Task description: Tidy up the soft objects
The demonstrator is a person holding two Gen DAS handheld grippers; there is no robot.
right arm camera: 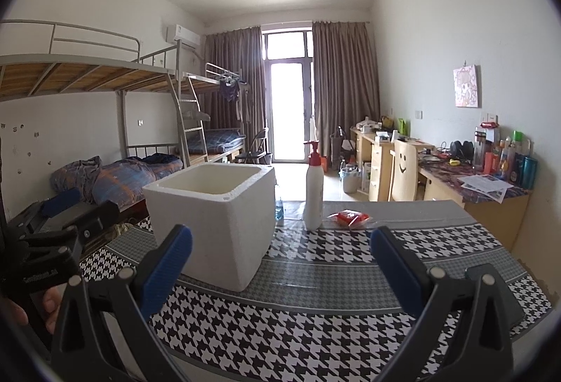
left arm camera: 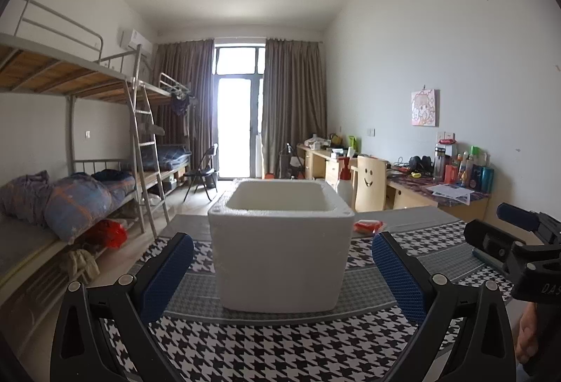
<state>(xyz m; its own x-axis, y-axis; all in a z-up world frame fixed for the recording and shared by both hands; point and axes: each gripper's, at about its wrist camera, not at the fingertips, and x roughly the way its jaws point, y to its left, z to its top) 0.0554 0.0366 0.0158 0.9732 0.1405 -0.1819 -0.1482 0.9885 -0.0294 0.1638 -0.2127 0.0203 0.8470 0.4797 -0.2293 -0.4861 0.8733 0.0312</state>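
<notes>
A white foam box [left arm camera: 280, 241] stands open-topped on the houndstooth table cloth [left arm camera: 266, 347], straight ahead of my left gripper [left arm camera: 282, 273], which is open with nothing between its blue pads. In the right wrist view the same foam box [right arm camera: 214, 217] sits to the front left of my right gripper [right arm camera: 280, 266], also open and holding nothing. A red soft packet [right arm camera: 349, 218] lies on the table beyond the box, to the right of a white pump bottle [right arm camera: 313, 196]. The red packet [left arm camera: 368, 227] peeks out behind the box's right side in the left wrist view.
The right gripper's body [left arm camera: 519, 249] and a hand show at the left view's right edge. Bunk beds [right arm camera: 105, 143] line the left wall. A cluttered desk [right arm camera: 484, 185] and a wooden chair [right arm camera: 403, 171] stand on the right. A small blue bottle [right arm camera: 279, 208] hides behind the box.
</notes>
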